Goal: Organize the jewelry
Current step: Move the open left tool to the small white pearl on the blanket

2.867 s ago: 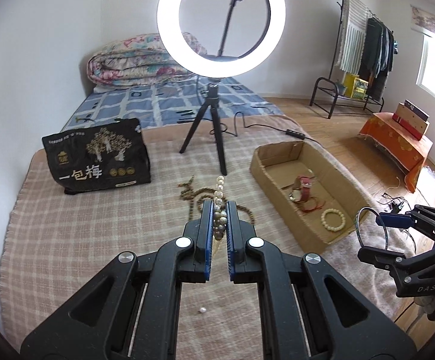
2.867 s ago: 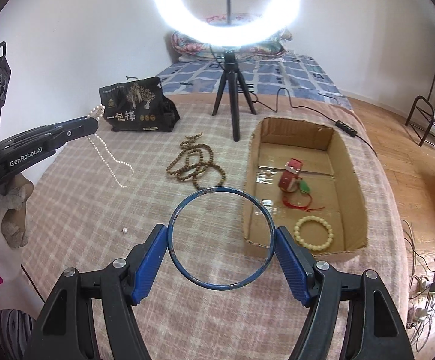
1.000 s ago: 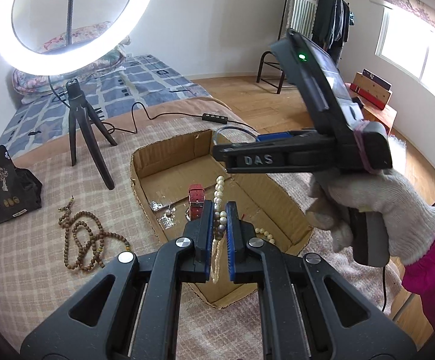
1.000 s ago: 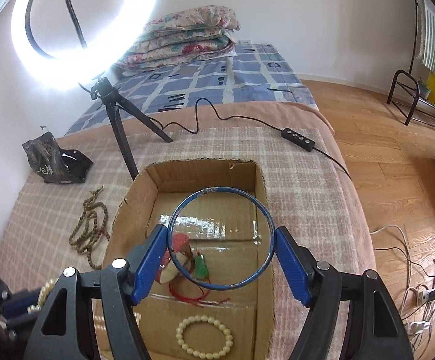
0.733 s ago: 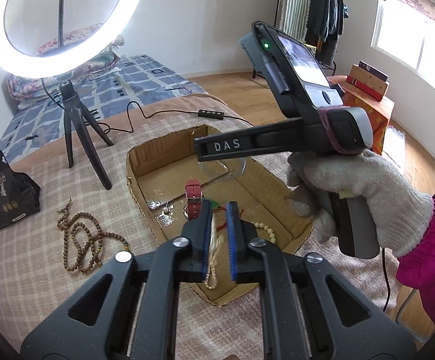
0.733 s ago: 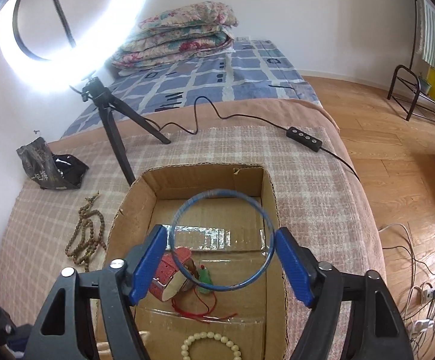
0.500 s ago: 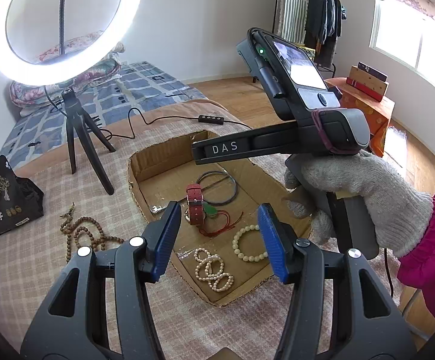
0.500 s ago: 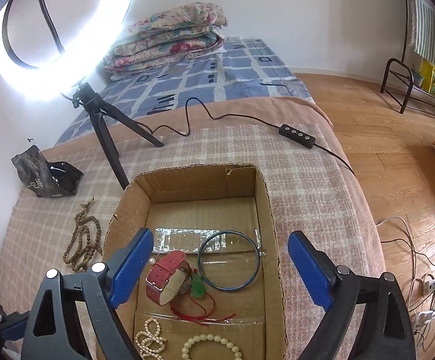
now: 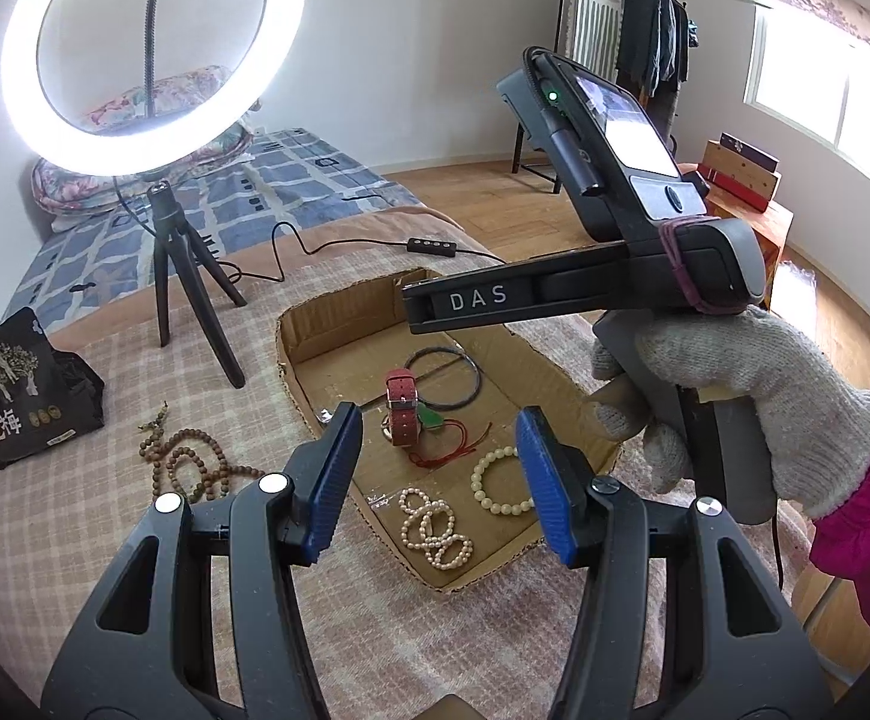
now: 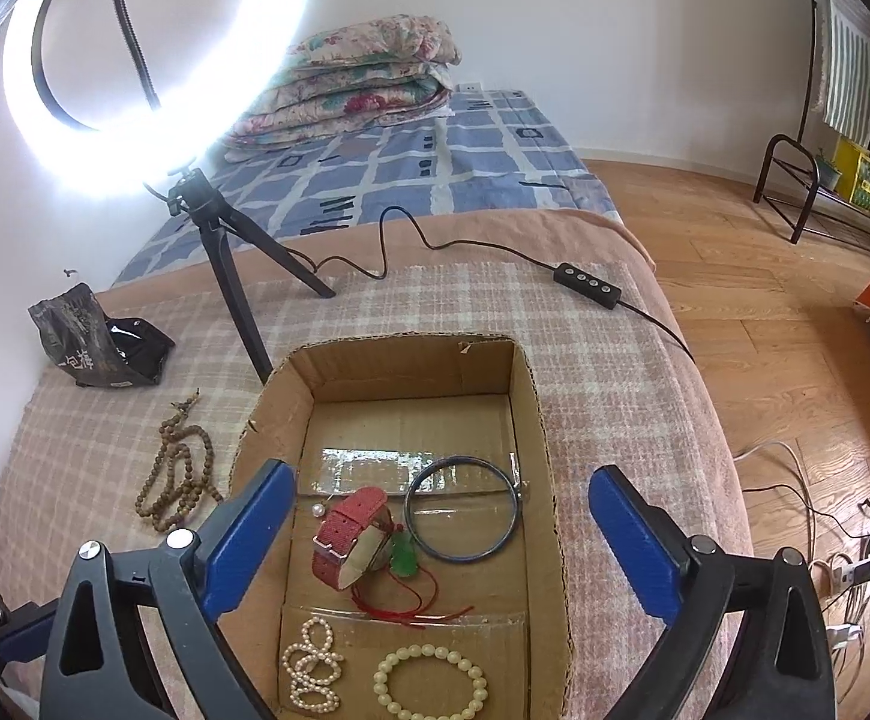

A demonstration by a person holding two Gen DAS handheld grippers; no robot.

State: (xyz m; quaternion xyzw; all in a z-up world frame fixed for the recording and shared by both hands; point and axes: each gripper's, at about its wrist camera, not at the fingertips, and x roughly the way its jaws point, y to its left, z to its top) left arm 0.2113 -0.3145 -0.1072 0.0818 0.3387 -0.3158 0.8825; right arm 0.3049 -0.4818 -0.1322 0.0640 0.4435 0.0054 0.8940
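The open cardboard box (image 10: 531, 420) (image 9: 339, 312) sits on the checked blanket. In it lie a blue bangle (image 10: 464, 516) (image 9: 444, 377), a red watch (image 10: 348, 534) (image 9: 402, 408), a green pendant on a red cord (image 10: 402, 558), a coiled pearl necklace (image 10: 309, 669) (image 9: 435, 531) and a cream bead bracelet (image 10: 432, 690) (image 9: 501, 480). A brown bead necklace (image 10: 177, 474) (image 9: 195, 471) lies on the blanket left of the box. My left gripper (image 9: 438, 480) is open and empty above the box's near end. My right gripper (image 10: 441, 534) is open and empty over the box.
A ring light on a black tripod (image 10: 225, 264) (image 9: 177, 276) stands behind the box, its cable and switch (image 10: 588, 285) trailing right. A black snack bag (image 10: 93, 336) (image 9: 9, 390) lies at the far left. The bed edge drops to wood floor on the right.
Both grippers opened. The left one dropped the pearl necklace into the box and the right one dropped the blue bangle into it. Both grippers have drawn back slightly.
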